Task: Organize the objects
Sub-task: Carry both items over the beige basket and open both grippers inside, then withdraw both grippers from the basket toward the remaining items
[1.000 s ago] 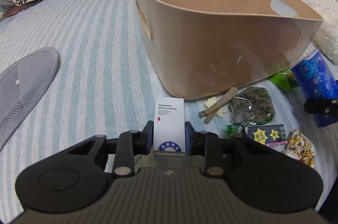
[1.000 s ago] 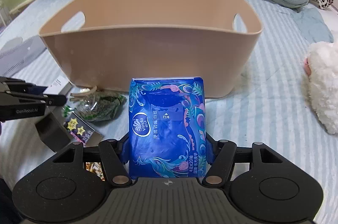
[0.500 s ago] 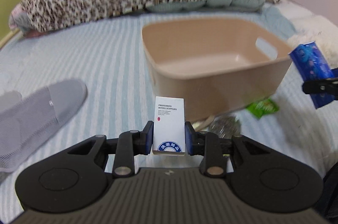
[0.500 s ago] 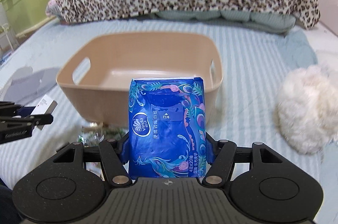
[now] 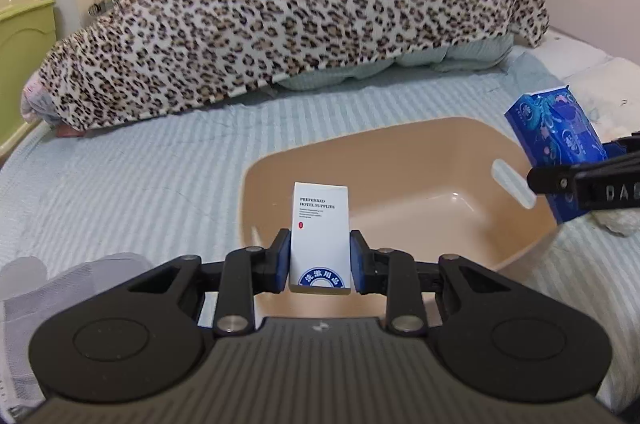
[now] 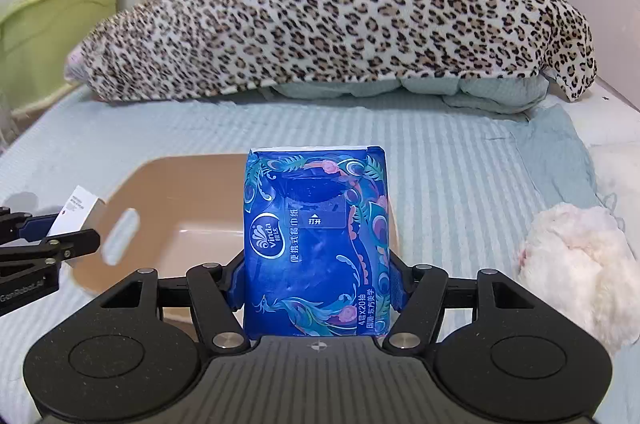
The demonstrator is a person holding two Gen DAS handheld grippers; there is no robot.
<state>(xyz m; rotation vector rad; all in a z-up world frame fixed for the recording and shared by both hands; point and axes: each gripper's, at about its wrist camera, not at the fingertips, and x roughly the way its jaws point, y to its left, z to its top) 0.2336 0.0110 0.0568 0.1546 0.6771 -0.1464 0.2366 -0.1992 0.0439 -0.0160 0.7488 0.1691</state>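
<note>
My left gripper (image 5: 320, 260) is shut on a small white box (image 5: 320, 224) printed "Preferred Hotel Supplies" and holds it upright above the near rim of the beige plastic tub (image 5: 400, 151). My right gripper (image 6: 318, 280) is shut on a blue tissue pack (image 6: 316, 236) and holds it above the tub's (image 6: 176, 191) right side. The tissue pack (image 5: 560, 143) and right gripper show at the right edge of the left wrist view. The white box (image 6: 78, 207) shows at the left of the right wrist view. The tub's inside looks bare.
The tub sits on a blue-and-white striped bed cover (image 5: 140, 175). A leopard-print blanket (image 5: 300, 23) lies along the back. A grey slipper (image 5: 60, 288) lies at the left. A white fluffy item (image 6: 576, 264) lies at the right. A green bin (image 6: 44, 39) stands beyond the bed.
Both grippers have risen from low beside the tub to above its rim, still holding the box and the tissue pack. The small items lying by the tub have dropped out of view.
</note>
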